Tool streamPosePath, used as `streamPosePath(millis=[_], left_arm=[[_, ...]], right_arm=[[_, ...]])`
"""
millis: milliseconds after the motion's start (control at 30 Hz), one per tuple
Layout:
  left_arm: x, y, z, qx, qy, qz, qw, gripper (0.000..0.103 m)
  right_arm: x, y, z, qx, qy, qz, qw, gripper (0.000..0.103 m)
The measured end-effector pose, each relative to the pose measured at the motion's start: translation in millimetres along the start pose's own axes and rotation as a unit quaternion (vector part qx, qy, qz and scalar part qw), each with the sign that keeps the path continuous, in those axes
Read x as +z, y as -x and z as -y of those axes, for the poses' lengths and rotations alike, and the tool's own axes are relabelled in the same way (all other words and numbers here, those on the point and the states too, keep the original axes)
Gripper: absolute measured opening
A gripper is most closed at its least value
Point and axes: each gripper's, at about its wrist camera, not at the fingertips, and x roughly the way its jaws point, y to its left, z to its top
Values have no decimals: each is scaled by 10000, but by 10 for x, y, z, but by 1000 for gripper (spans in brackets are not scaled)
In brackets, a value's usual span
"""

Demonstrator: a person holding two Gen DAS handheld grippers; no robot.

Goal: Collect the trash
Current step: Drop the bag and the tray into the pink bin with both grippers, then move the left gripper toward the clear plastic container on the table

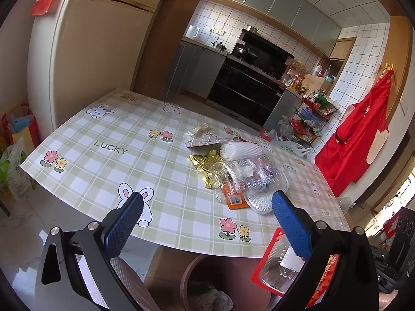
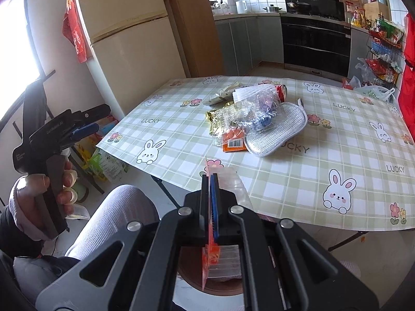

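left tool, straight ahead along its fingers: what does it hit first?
Probably the tablecloth near the table's front edge: the open left tool points down at bare checked cloth between its fingers. The trash pile lies slightly beyond and to the right. Depth is uncertain in the fisheye view.

Glossy printed tablecloth on desk (image 2: 285,181); crinkled gold foil (image 1: 205,162); clear shiny plastic wrappers (image 1: 241,173); woven silvery pad (image 2: 277,134); knurled blue pads (image 1: 291,224), matt black tool frames.

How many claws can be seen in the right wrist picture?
2. The left claw is at the left, held open; the right claw is bottom centre, shut on a red-edged packet. None seems hidden.
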Motion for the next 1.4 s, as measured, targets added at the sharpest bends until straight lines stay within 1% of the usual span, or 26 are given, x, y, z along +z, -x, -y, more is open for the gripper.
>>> streamPosePath(millis=[67,167,233,300,333,367,400,433,467,500,533,567,600,700,800,900,1033,1133,1333,1400], left_arm=[[-10,-14,1,25,2,-28,10000,97],[-18,-35,-1,44,-16,-64,10000,97],[-24,-44,7,58,-38,-70,10000,97],[-24,-48,16,66,-60,-70,9999,97],[-26,-49,19,70,-72,-72,9999,97],[-29,-51,22,72,-84,-77,9999,97],[-30,-51,24,76,-80,-78,9999,97],[-35,-56,24,83,-89,-88,9999,97],[-37,-63,22,92,-97,-100,9999,97],[-42,-72,20,101,-103,-112,9998,97],[-48,-84,17,102,-109,-124,9998,97],[-55,-101,16,97,-122,-144,9998,97],[-60,-125,24,79,-149,-172,9997,97],[-70,-222,95,2,-358,-219,9991,97],[-66,-384,243,-72,-789,-250,9965,97],[-61,-630,427,-149,-1336,-285,9905,97],[-103,-1054,693,-65,-2096,-419,9769,97],[-179,-1398,866,98,-2607,-529,9639,97],[-333,-2026,1116,399,-3283,-761,9407,97],[-388,-2184,1183,505,-3546,-816,9301,97]], right_arm=[[-6,-11,17,0,-30,-7,10000,14],[-3,-5,32,-48,-27,18,10000,15],[3,0,54,-124,-55,46,9999,21],[7,9,79,-189,-101,94,9997,34],[9,14,88,-223,-110,116,9996,38],[12,20,98,-287,-118,147,9994,45],[14,22,109,-328,-126,168,9992,55],[16,22,121,-372,-140,187,9990,61],[19,22,136,-435,-158,210,9987,74],[15,22,149,-495,-170,236,9983,82],[14,21,164,-581,-171,260,9978,86],[16,19,176,-665,-161,278,9973,93],[21,20,195,-792,-144,311,9963,95],[47,17,303,-1132,-154,385,9927,97],[92,-4,488,-1356,-370,400,9893,97],[133,-31,710,-1449,-635,424,9865,97],[181,-105,954,-1539,-847,393,9837,97],[210,-205,1144,-1566,-993,336,9821,97],[237,-434,1429,-1603,-1238,209,9791,97],[239,-498,1521,-1595,-1332,177,9780,97]])
